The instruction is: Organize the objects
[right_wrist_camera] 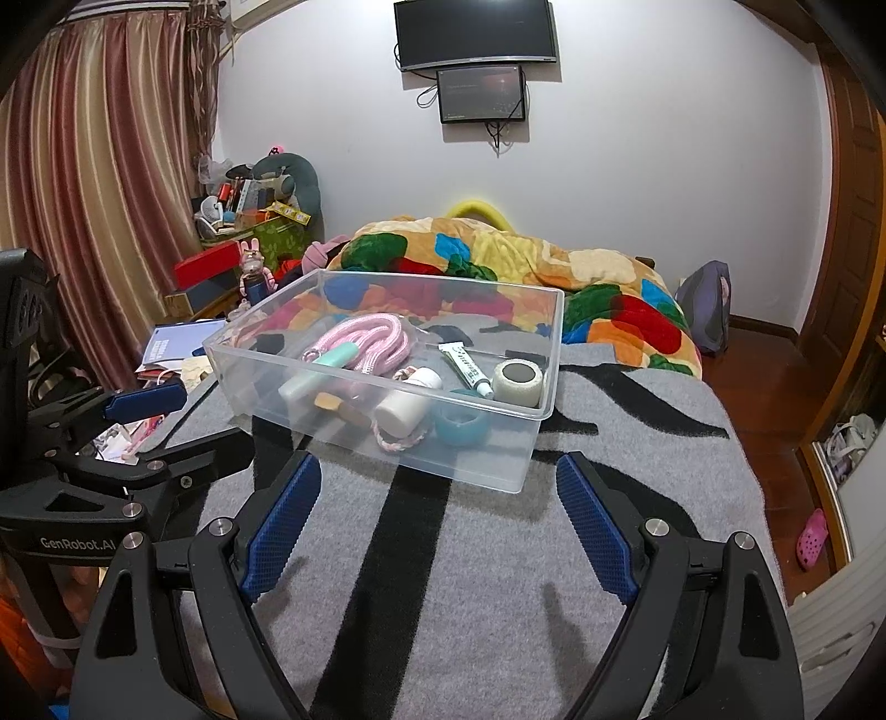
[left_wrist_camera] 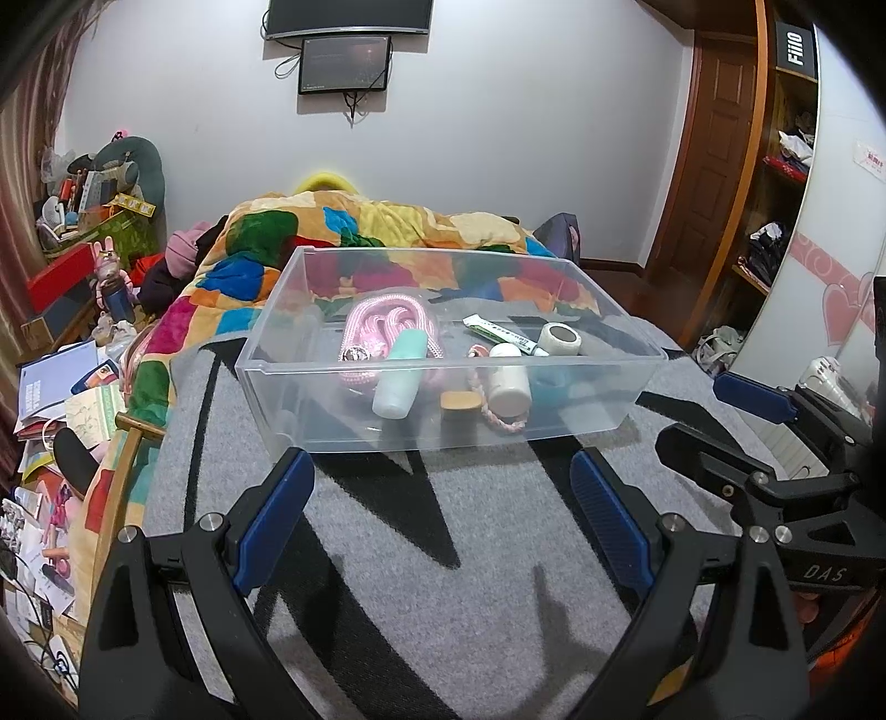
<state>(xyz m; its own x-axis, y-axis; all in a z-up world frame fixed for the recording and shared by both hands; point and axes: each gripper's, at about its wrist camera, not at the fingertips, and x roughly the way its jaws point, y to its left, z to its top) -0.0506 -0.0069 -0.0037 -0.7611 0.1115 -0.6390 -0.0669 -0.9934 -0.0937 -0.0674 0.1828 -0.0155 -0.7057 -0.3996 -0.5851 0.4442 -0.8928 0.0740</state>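
Left wrist view: we see the left claw (left_wrist_camera: 443, 487) spread wide with nothing between its blue pads, hovering over the grey blanket with black stripes (left_wrist_camera: 443, 581) that covers the bed. Just ahead of it sits the clear plastic bin (left_wrist_camera: 310, 310), resting on the blanket. Inside the bin we find a coiled pink rope (left_wrist_camera: 382, 321), a mint-green tube (left_wrist_camera: 400, 371) lying across it, a white bottle (left_wrist_camera: 506, 379), a small tan block (left_wrist_camera: 460, 401) between those two, a braided pink cord (left_wrist_camera: 501, 421) touching the bottle, a white-and-green ointment tube (left_wrist_camera: 498, 332) and a roll of white tape (left_wrist_camera: 559, 338) toward the far right. The right claw (left_wrist_camera: 720, 412) enters at the right edge, beside the bin (its jaws stand apart, holding nothing).

Right wrist view: we see the right claw (right_wrist_camera: 437, 504) equally wide and empty, above the same blanket, with the bin just beyond its fingertips. A teal ring (right_wrist_camera: 462, 426) lies at the bin's near right corner, beside the white bottle and below the tape roll. The left claw appears at the left edge, beside the bin's near left corner. Behind the bin a multicoloured quilt (right_wrist_camera: 498, 260) is heaped on the bed, and two dark screens (right_wrist_camera: 476, 33) hang on the far wall.
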